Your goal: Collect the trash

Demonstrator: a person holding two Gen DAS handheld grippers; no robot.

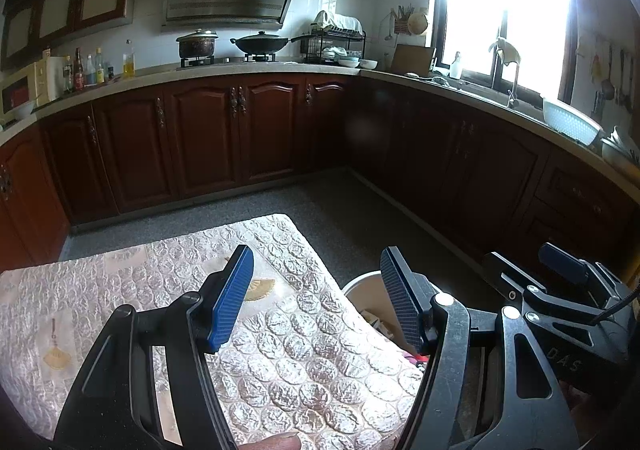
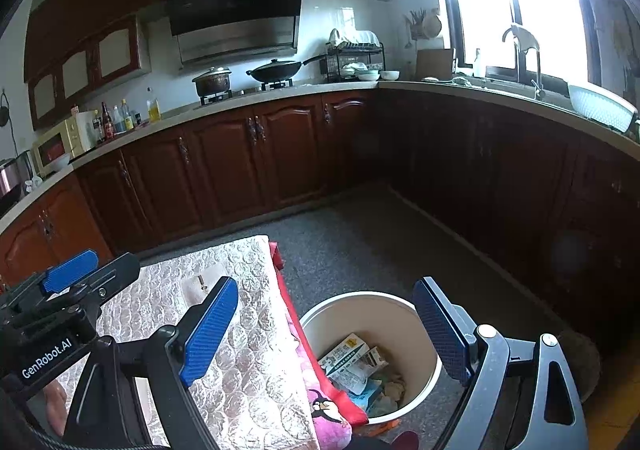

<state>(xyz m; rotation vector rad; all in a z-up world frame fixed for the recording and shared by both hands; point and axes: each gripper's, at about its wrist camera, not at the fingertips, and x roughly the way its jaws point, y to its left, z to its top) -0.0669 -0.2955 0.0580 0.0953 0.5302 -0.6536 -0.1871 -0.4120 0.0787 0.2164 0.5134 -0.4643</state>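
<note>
A round cream trash bin [image 2: 404,314] stands on the floor right of the table; its rim also shows in the left wrist view [image 1: 362,282]. Inside lie crumpled paper wrappers and cartons [image 2: 354,364]. My right gripper [image 2: 326,330] is open and empty, held above the bin and the table's right edge. My left gripper [image 1: 316,298] is open and empty above the table's right part. Each gripper shows in the other's view: the right one at the right [image 1: 560,266], the left one at the left [image 2: 70,276].
The table wears a silvery embossed cover [image 1: 120,282] over a pink and red cloth [image 2: 316,382]. Dark wood cabinets [image 1: 208,138] and a counter with pot, wok, bottles and dish rack ring the grey floor [image 2: 360,242]. A sink stands under the window.
</note>
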